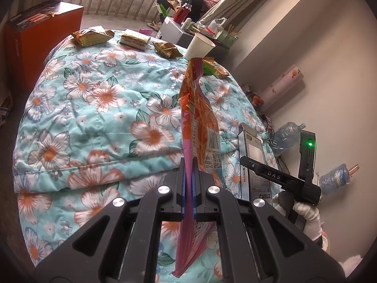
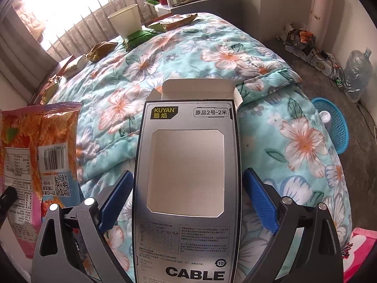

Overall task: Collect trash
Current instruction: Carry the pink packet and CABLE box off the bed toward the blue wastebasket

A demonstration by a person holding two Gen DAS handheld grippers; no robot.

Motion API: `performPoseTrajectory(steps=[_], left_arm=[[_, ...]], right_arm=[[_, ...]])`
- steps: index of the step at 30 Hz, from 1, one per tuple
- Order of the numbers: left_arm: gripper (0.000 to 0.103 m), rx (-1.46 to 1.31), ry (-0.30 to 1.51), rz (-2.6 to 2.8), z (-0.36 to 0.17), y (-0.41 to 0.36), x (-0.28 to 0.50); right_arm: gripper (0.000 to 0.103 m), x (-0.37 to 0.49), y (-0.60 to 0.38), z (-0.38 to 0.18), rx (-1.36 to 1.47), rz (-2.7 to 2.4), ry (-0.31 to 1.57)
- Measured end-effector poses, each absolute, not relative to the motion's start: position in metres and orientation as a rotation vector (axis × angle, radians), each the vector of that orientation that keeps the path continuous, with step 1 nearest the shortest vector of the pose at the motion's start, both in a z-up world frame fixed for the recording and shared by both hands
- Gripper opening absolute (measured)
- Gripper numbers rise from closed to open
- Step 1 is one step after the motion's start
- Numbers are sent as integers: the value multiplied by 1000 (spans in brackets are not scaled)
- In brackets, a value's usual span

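My left gripper is shut on an orange and pink snack wrapper, held upright above the floral quilt. The wrapper also shows in the right wrist view at the left. My right gripper is shut on an empty grey cable box, its blue pads pressing both sides and its top flap open. The box shows in the left wrist view at the right. Further wrappers and a white paper cup lie at the quilt's far edge.
A blue plastic basket stands on the floor right of the bed. Water bottles, cables and a wall lie further right. An orange box stands far left. A cluttered desk sits beyond the bed by the window.
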State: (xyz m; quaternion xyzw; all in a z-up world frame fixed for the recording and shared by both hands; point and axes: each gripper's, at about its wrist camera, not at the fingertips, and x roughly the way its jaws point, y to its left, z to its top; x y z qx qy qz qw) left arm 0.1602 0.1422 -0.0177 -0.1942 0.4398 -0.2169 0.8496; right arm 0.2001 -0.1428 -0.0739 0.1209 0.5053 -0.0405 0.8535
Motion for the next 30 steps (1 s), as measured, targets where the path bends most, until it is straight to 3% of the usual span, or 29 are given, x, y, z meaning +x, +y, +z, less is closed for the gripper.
performPoseTrajectory(steps=[8,17,30], left_arm=[[2,-392,899,-449,-4,140,157],[2,-344,823,-471,32,116,152],[2,-173,713,-692,98,-24,159]], right_arm=[[84,187,-157,-58,357,6,1001],[84,155,-199,-18,531,130,804],[84,85,-320,28,688,7,541]])
